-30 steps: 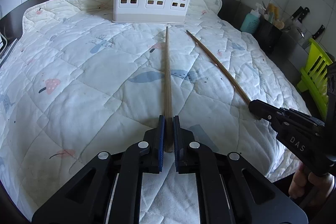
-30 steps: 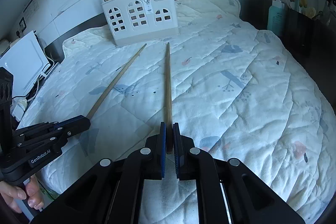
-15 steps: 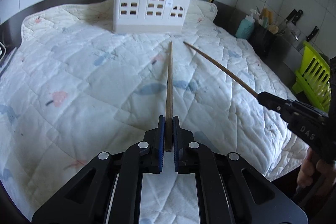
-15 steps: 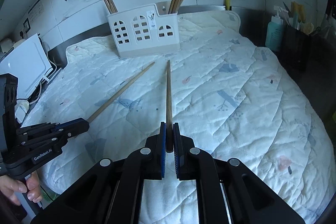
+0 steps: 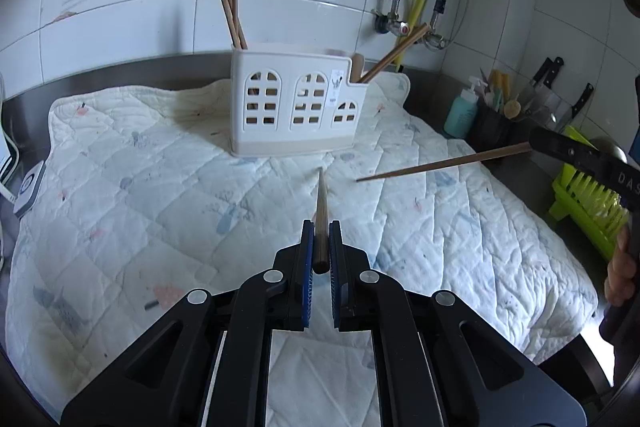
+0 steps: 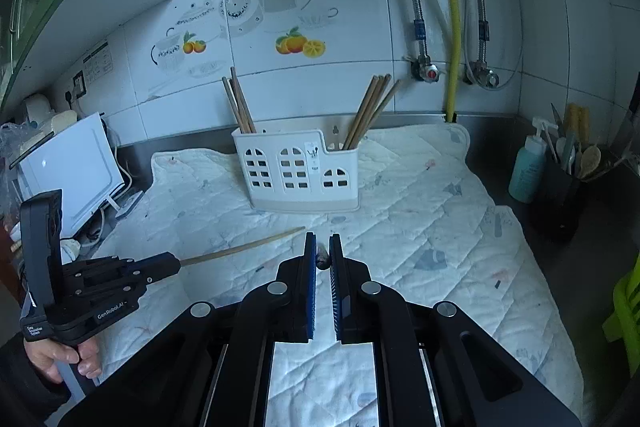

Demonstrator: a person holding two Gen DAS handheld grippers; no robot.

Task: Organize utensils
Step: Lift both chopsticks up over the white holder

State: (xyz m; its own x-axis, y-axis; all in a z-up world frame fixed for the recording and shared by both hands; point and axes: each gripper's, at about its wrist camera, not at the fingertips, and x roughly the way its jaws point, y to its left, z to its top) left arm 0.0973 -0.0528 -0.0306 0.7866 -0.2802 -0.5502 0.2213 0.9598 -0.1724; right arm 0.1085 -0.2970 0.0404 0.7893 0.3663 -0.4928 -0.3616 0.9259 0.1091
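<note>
Quilted mat (image 5: 160, 187) bears holder (image 5: 298, 107); both grippers' fingers (image 5: 308, 255) pinch raised chopsticks (image 5: 321, 211).

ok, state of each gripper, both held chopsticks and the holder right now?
left gripper: shut on left chopstick
left chopstick: lifted off quilt
right gripper: shut on right chopstick
right chopstick: airborne, tip toward holder
holder: upright, chopsticks in both end compartments

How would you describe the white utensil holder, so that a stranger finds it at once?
On the quilted cloth, near the tiled wall, stands the white utensil holder. Arched, house-like windows pierce its front, and brown chopsticks lean out at both ends; the dark pot to the right has no windows.
</note>
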